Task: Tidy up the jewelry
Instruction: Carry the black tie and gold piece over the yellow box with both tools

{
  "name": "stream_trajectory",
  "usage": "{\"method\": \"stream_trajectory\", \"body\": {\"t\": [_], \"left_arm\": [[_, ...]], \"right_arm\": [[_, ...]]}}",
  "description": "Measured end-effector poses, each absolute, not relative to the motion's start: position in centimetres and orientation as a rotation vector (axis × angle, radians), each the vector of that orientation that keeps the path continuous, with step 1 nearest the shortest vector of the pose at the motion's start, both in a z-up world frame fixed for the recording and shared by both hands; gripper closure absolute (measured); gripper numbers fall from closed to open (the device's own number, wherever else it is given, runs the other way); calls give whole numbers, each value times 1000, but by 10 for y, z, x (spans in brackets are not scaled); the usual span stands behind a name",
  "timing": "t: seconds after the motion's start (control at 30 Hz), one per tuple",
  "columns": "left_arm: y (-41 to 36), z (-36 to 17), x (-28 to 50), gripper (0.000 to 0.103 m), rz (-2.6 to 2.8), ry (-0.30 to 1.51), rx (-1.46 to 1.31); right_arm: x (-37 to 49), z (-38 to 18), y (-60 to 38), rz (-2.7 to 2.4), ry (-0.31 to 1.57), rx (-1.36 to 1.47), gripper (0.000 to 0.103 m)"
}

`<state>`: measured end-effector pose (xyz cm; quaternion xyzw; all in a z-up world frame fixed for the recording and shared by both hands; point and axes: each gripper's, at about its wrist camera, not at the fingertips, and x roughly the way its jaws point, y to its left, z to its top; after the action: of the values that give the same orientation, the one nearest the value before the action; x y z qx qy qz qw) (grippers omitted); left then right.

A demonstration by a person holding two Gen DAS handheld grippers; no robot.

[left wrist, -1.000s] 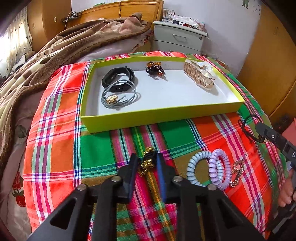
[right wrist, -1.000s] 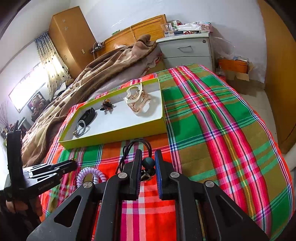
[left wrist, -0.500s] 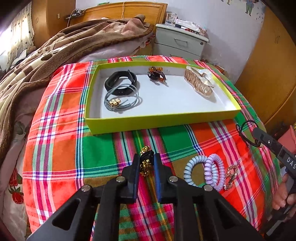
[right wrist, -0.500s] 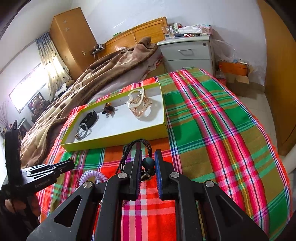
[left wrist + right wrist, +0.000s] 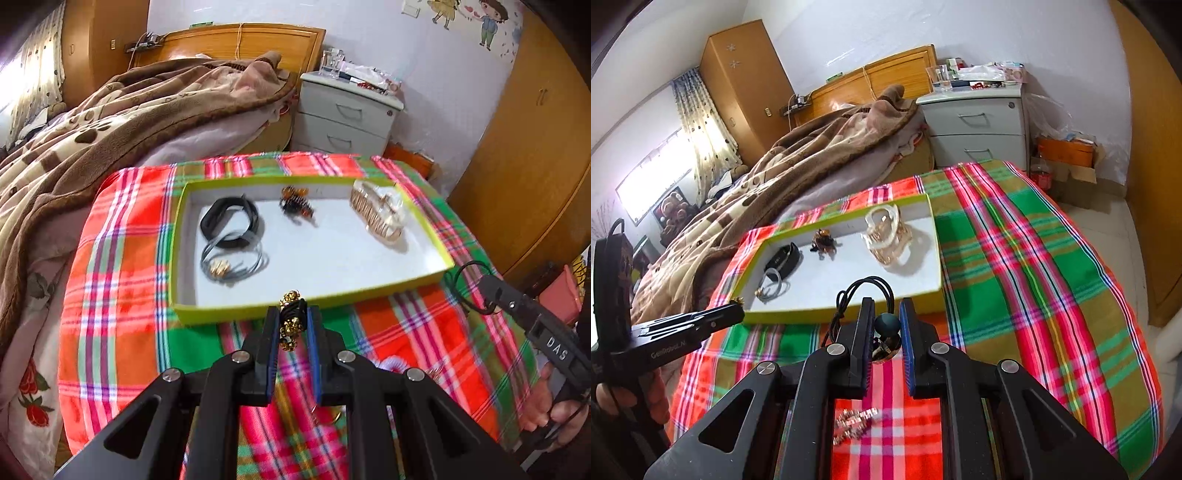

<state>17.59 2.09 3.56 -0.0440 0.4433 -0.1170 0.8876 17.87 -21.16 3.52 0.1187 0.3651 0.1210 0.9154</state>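
Gripping gold beads (image 5: 290, 325), left tongs (image 5: 291, 334)

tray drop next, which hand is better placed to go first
Left, probably. The left gripper holds the gold bead piece right at the tray's near rim. The right gripper holds the black cord piece slightly short of it.

Two wrist fisheyes, angled down, close over shared tray (image 5: 177, 258), bedside drawers behind
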Motion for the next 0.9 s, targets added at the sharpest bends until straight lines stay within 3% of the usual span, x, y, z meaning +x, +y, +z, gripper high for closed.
{"method": "stream_trajectory", "body": {"t": [0.3, 0.9], "left_arm": [[11, 44, 215, 88, -278, 925, -108], [-2, 2, 278, 88, -263, 1025, -93]], "right_arm": [[215, 34, -205, 242, 767, 230, 89], [258, 5, -188, 260, 891, 61, 89]]}}
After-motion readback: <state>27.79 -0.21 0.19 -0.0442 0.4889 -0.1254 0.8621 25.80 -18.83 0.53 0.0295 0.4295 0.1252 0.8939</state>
